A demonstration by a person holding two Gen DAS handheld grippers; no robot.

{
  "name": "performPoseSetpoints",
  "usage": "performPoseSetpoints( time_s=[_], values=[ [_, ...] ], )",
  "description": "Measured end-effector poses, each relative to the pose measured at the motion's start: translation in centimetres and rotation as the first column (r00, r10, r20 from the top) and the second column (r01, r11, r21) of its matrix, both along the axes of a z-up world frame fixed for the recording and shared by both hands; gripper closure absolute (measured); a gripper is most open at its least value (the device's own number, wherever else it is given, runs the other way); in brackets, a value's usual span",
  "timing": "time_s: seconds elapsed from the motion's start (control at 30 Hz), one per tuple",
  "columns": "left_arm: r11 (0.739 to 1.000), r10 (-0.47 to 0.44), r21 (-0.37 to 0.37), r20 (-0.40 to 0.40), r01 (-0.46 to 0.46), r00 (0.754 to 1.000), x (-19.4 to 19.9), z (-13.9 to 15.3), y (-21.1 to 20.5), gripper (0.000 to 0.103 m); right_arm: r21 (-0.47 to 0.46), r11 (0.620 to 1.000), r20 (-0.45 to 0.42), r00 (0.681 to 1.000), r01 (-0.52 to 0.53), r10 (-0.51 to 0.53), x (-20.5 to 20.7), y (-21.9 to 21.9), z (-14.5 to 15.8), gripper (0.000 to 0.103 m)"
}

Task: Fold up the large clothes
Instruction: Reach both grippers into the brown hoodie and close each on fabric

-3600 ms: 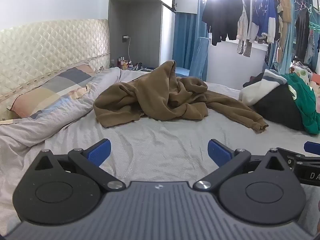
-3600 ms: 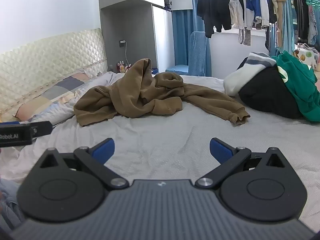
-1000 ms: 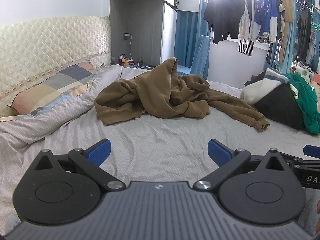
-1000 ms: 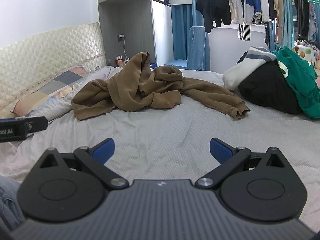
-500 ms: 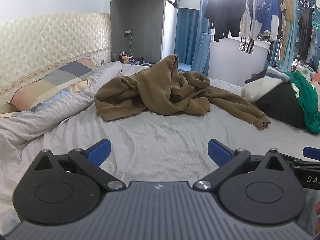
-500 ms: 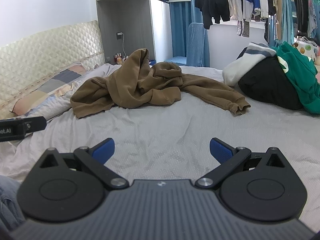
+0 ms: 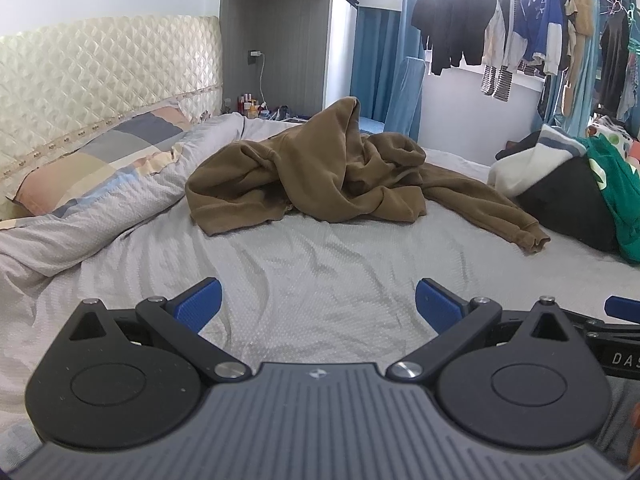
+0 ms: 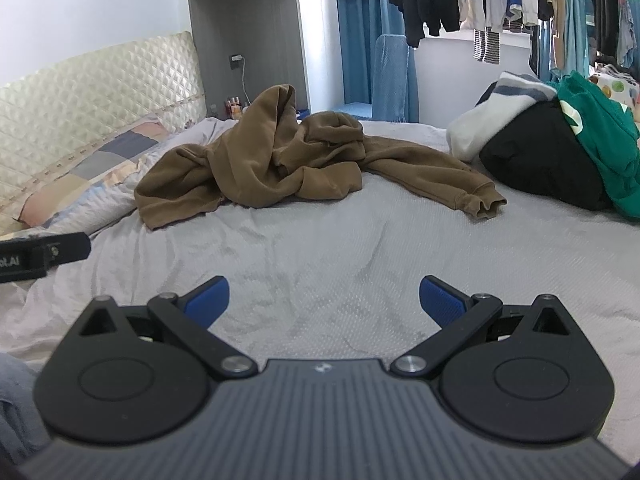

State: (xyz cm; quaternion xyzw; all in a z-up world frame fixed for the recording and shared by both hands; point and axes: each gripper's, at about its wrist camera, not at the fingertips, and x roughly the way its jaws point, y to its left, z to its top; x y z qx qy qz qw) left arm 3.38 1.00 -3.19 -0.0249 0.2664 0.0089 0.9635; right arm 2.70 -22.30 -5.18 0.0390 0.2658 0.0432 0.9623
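Both jaws apart, empty: left gripper [image 7: 318, 300], right gripper [image 8: 324, 296]. Brown hoodie [image 7: 320, 168] bunched at 12; risk pinching several layers or bedsheet [image 7: 320, 272] w/ it.

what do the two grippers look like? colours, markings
The left gripper and right gripper match: a ribbed dark grey body with a small logo, black teardrop-shaped side plates with round discs, black link arms on silver pivot screws, and blue fingers. Partial white lettering shows on each gripper's side.
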Motion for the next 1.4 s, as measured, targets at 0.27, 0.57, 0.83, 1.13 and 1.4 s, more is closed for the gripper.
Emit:
performPoseSetpoints(
  time_s=[0.27, 0.57, 0.83, 1.13, 1.4],
  values=[
    [1.000, 0.010, -0.007, -0.022, -0.010, 1.000, 1.5, -0.9, 0.5, 0.000, 0.002, 1.000, -0.024, 1.000, 0.001, -0.001, 1.3, 0.2, -1.1, 0.000],
    [0.999, -0.019, -0.046, -0.021, 0.018, 1.000, 5.9, -2.4, 1.5, 0.000, 0.019, 1.000, -0.033, 0.999, -0.008, 0.009, 3.6, 0.0, -1.9, 0.000],
    [0.998, -0.002, -0.069, -0.025, 0.001, 1.000, 14.4, -2.6, 2.9, 0.000, 0.069, 0.998, -0.033, 0.999, -0.007, 0.009, 10.2, -0.6, -0.9, 0.000],
    [0.985, -0.019, -0.171, -0.073, 0.006, 0.997, 28.5, -5.7, 4.1, 0.000, 0.124, 0.989, -0.033, 0.996, -0.077, 0.081, 21.8, 0.4, -1.1, 0.004],
    [0.970, -0.032, -0.244, -0.082, 0.011, 0.996, 41.6, -11.5, 5.4, 0.000, 0.145, 0.983, -0.025, 0.993, -0.111, 0.116, 34.3, 3.1, -3.9, 0.010]
  ],
)
